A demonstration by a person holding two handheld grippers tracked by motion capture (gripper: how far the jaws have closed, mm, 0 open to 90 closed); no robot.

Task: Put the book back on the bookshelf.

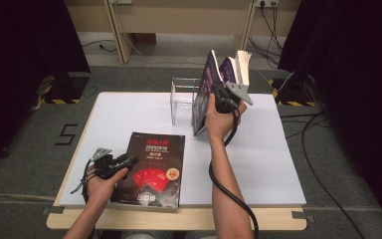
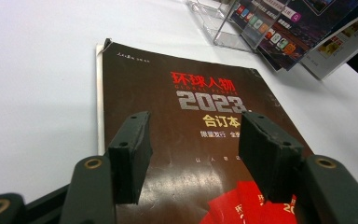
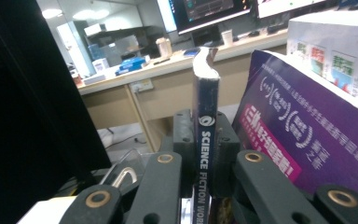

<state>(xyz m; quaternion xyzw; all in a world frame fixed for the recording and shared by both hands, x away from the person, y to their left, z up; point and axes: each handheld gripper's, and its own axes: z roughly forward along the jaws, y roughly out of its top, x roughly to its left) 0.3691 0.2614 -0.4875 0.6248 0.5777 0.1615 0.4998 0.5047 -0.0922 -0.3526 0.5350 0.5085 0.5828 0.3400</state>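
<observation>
A dark brown magazine (image 1: 151, 168) with red lettering lies flat near the table's front edge. My left gripper (image 1: 129, 161) rests at its left edge, open; in the left gripper view its pads (image 2: 133, 154) hover over the cover (image 2: 200, 135) with nothing between them. My right gripper (image 1: 219, 94) is shut on the spine of a dark blue magazine (image 3: 205, 135), held upright by the clear stand (image 1: 184, 102). A purple magazine (image 3: 303, 126) and a thicker book (image 1: 242, 65) lean just beside it.
The white table (image 1: 273, 159) has bare surface to the right and far left. A wooden desk frame (image 1: 179, 20) and cables (image 1: 323, 164) lie on the floor beyond. Dark curtains flank both sides.
</observation>
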